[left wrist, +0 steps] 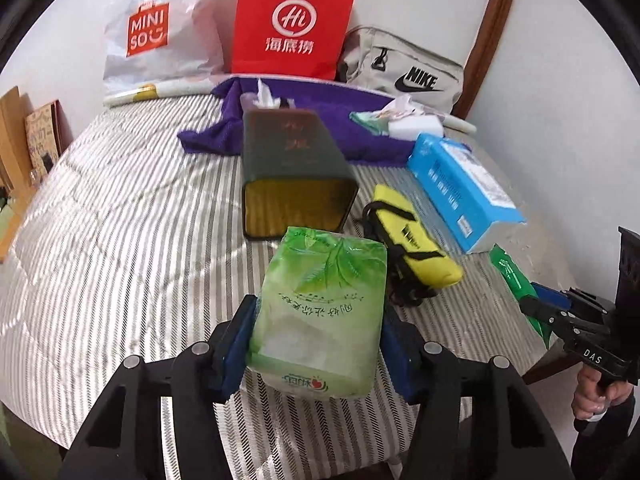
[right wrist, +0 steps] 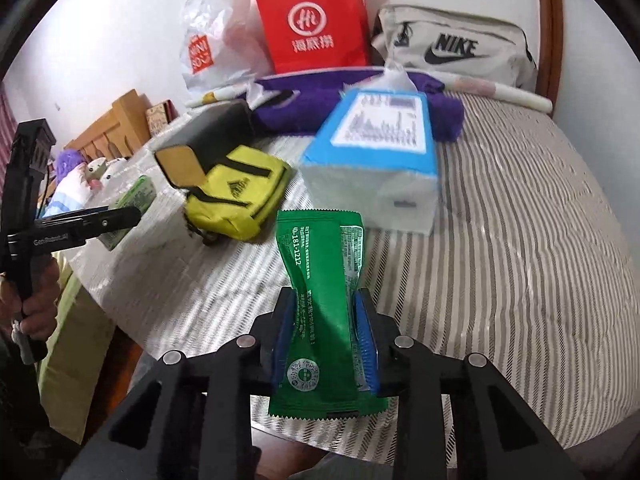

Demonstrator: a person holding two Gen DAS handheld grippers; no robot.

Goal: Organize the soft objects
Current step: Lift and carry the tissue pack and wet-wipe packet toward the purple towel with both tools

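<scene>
A light green soft tissue pack [left wrist: 324, 272] is squeezed between the blue pads of my left gripper [left wrist: 318, 312], lifted a little above the striped bedcover [left wrist: 120, 220]. From the right wrist view, that same left gripper [right wrist: 132, 212] is at the left edge with the pack [right wrist: 136, 196] in it. My right gripper [right wrist: 325, 298] is shut on a dark green wipes packet [right wrist: 320, 248], pinching it at its waist. The left wrist view has the right gripper [left wrist: 540, 304] and its packet [left wrist: 512, 272] low on the right.
On the bed lie a dark green tissue box [left wrist: 296, 160], a yellow pouch [left wrist: 412, 240], a blue tissue box [left wrist: 460, 184] and a purple towel [left wrist: 320, 112]. A red paper bag [left wrist: 292, 24], a white Miniso bag [left wrist: 152, 36] and a Nike bag [left wrist: 404, 68] line the wall.
</scene>
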